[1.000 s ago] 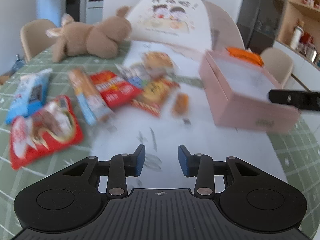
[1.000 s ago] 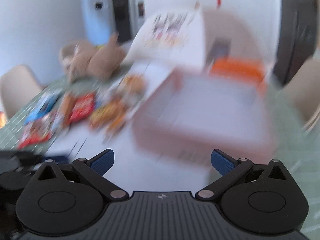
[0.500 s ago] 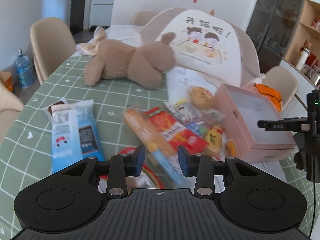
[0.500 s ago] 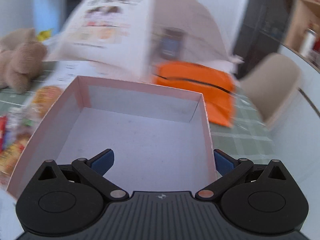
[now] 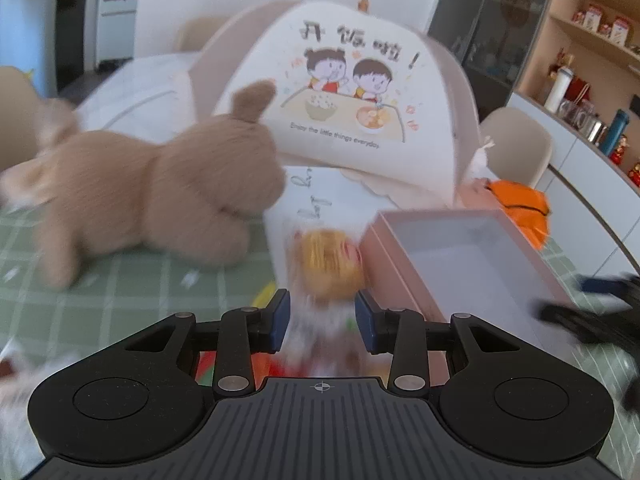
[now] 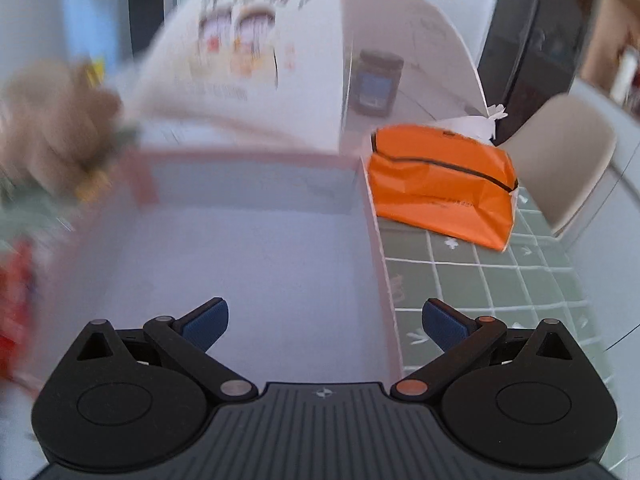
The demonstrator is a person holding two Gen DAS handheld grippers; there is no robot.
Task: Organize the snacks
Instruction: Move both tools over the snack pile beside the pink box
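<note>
My left gripper [image 5: 322, 316] hovers open over a blurred heap of snack packets, with nothing pinched between its blue pads. A round yellow wrapped snack [image 5: 328, 260] lies just beyond the fingertips, against the left wall of the pink box [image 5: 404, 256]. My right gripper [image 6: 324, 320] is wide open above the box's bare floor [image 6: 260, 248]. The box's right wall passes under the gap between its fingers. Red packets [image 6: 16, 300] blur past at the left edge of the right wrist view. The right gripper also shows as a dark blur [image 5: 592, 312] at the box's near right corner.
A tan plush rabbit [image 5: 160, 196] lies on the green checked tablecloth to the left. Behind the box stand a domed food cover [image 5: 344, 92] and a dark jar [image 6: 376, 80]. An orange bag [image 6: 440, 188] lies right of the box, with a beige chair [image 6: 560, 160] beyond it.
The left gripper has swept right and forward, from the blue and red packets to the yellow snack beside the box. The right gripper has shifted rightward over the box. Neither gap has changed.
</note>
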